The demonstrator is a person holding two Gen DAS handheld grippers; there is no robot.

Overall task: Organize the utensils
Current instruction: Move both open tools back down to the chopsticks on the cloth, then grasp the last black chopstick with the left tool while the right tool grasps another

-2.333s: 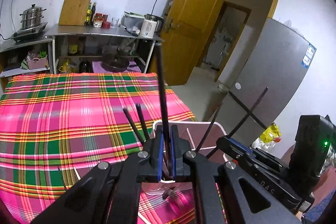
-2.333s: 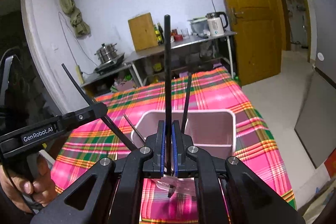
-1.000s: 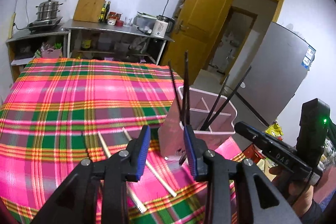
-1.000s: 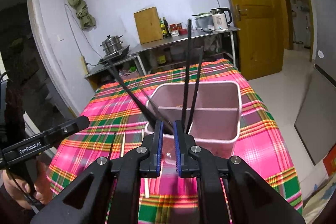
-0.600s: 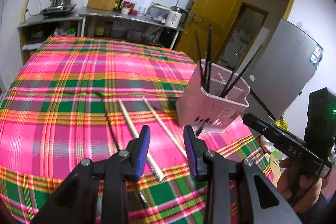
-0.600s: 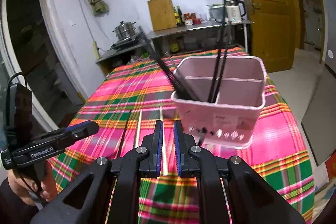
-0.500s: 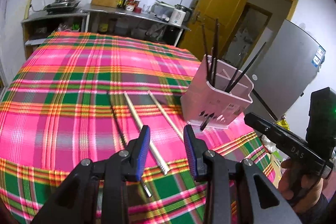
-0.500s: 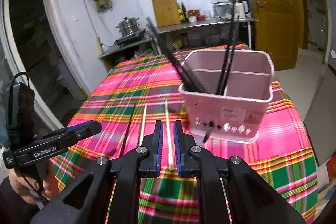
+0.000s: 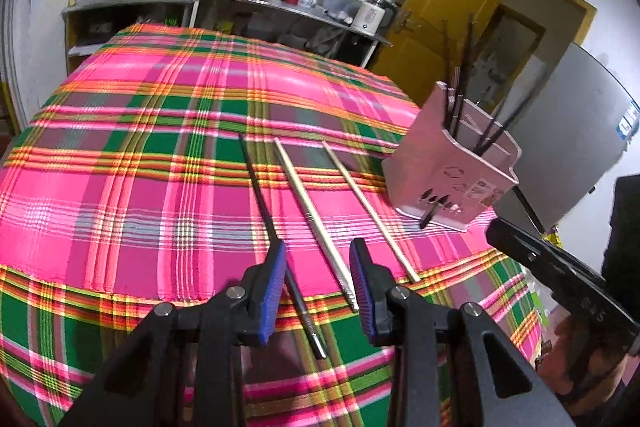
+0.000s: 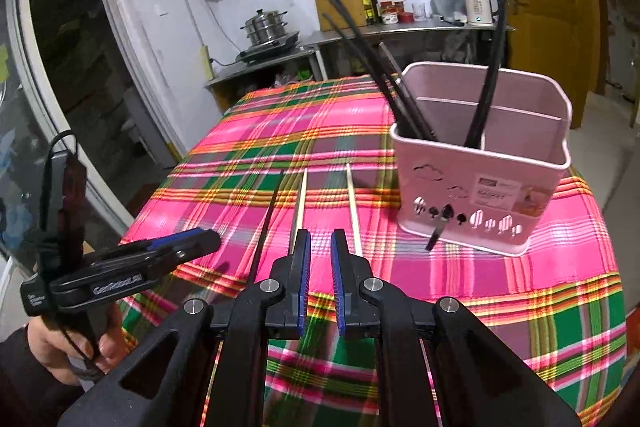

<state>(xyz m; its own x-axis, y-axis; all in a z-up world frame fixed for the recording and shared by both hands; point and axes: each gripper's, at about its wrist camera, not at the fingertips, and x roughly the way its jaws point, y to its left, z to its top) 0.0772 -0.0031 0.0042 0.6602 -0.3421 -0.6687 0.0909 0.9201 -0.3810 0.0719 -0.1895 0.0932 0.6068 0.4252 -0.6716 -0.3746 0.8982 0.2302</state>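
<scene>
chopsticks: one black [image 9: 262, 203] and two pale [image 9: 316, 223] lie loose on the plaid surface [image 9: 120, 167] beside the pink holder [image 9: 448, 183] | change: both grippers have left the holder, dropped toward them | left gripper [image 9: 318, 267] jaws released, empty | right gripper [image 10: 320, 259] jaws narrowly parted, empty | meaning: next pickup likely.

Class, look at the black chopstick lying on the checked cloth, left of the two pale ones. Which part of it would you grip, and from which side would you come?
Probably the near end of the black chopstick, taken from above with the jaws across its width. It lies flat and thin on the tablecloth, running away from the left gripper, whose open jaws already straddle that end. The nearest pale chopstick lies close on its right, so the jaws should stay narrow.
</scene>
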